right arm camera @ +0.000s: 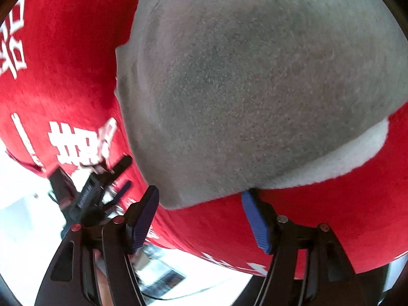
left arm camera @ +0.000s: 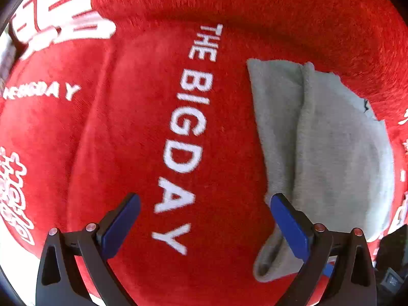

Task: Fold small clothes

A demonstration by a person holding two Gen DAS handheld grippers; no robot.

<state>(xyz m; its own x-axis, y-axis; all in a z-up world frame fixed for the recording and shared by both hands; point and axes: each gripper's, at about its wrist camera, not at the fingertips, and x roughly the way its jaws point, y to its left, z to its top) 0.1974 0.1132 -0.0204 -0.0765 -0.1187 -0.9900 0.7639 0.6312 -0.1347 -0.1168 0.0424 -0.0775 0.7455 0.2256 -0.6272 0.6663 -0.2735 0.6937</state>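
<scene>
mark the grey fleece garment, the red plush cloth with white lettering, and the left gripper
grey fleece garment (left arm camera: pixel 331 137): left wrist view, on its folded upper layer.
red plush cloth with white lettering (left arm camera: pixel 122 132): left wrist view, bare red beside "THE BIG DAY".
left gripper (left arm camera: pixel 204 227): left wrist view, midway between the blue pads.

The plush red cloth with white lettering lies bare and flat between the spread pads of the left gripper. Beside its right pad, the folded grey fleece garment rises as a soft ridge. In the right wrist view, that garment fills nearly everything ahead of the right gripper; bare red cloth lies open leftward.
</scene>
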